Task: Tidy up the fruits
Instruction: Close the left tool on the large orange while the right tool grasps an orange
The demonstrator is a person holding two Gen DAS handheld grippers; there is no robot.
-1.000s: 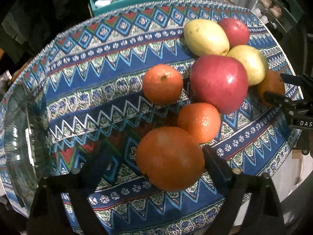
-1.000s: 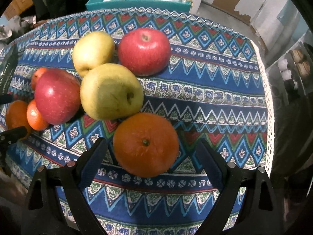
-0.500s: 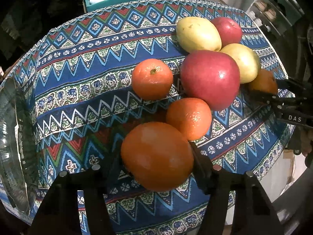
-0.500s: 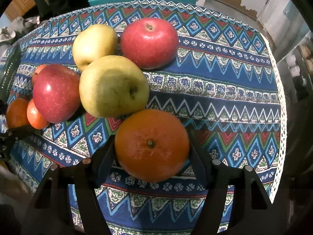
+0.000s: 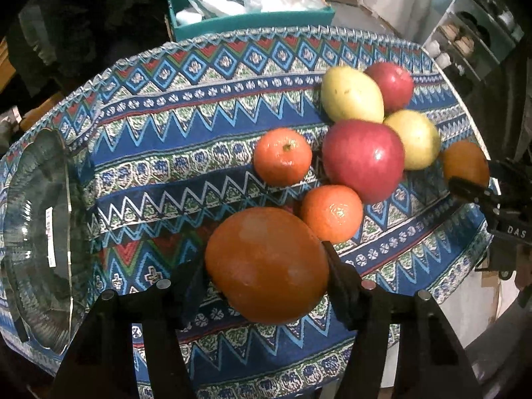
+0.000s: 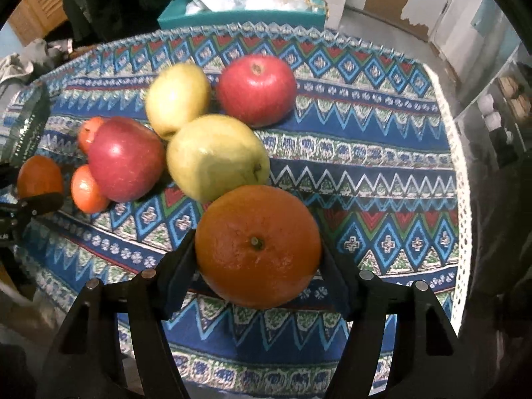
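Observation:
My left gripper [image 5: 266,266] is shut on a large orange [image 5: 266,264], held just above the patterned cloth. My right gripper [image 6: 257,249] is shut on another large orange [image 6: 257,246]; that orange also shows in the left wrist view [image 5: 465,163]. Loose on the cloth lie two small tangerines [image 5: 282,156] [image 5: 332,212], two red apples [image 5: 364,158] [image 6: 256,91] and two yellow-green apples [image 6: 216,156] [image 6: 178,94]. A clear glass bowl [image 5: 36,239] sits at the table's left end.
The table wears a blue zigzag tablecloth [image 5: 186,139] with a lace edge [image 6: 462,199] on the right. A teal box [image 5: 249,16] holding plastic bags stands behind the table. Shelves [image 5: 472,43] stand at the far right.
Both grippers have closed on their oranges, and both have drawn back and up, so the fruit pile looks farther off. The loose fruit has not moved.

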